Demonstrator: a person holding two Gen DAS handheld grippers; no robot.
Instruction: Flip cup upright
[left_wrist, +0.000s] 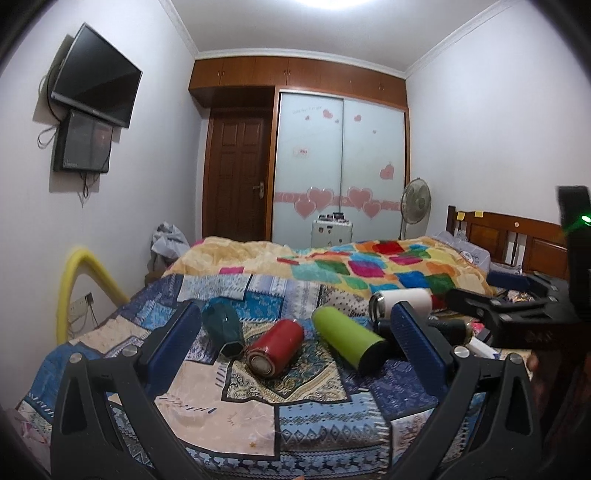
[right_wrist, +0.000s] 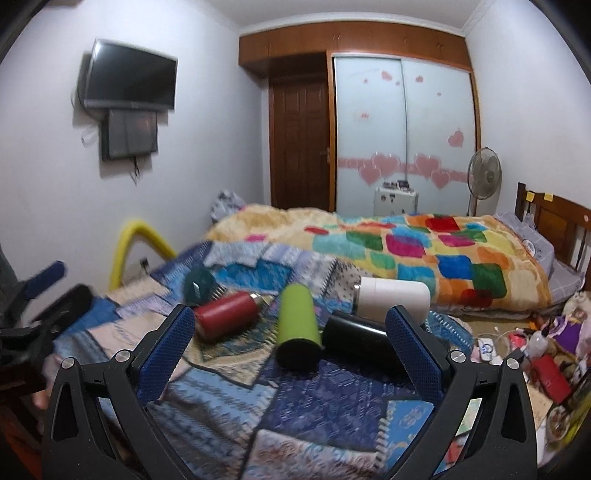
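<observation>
Cups lie on their sides in a loose row on the bed, none of them upright, and I order what I see from biggest down. That bed, spread with a blue patchwork quilt, fills the lower half of both views. Behind the cups a multicoloured blanket is heaped across it.

My left gripper hovers above the quilt with both blue-padded fingers spread wide, holding nothing. From its camera the red and green cups sit between the fingers. My right gripper is just as wide open and empty; the green cup and the black one sit between its fingers.

The white cup is farthest right, just beside the blanket's edge. A black cup lies in front of it, touching the green cup, whose dark end points toward me. The red cup rests left of the green one, metal base facing the left camera. The dark teal cup, faceted, lies farthest left, close to the red one.
</observation>
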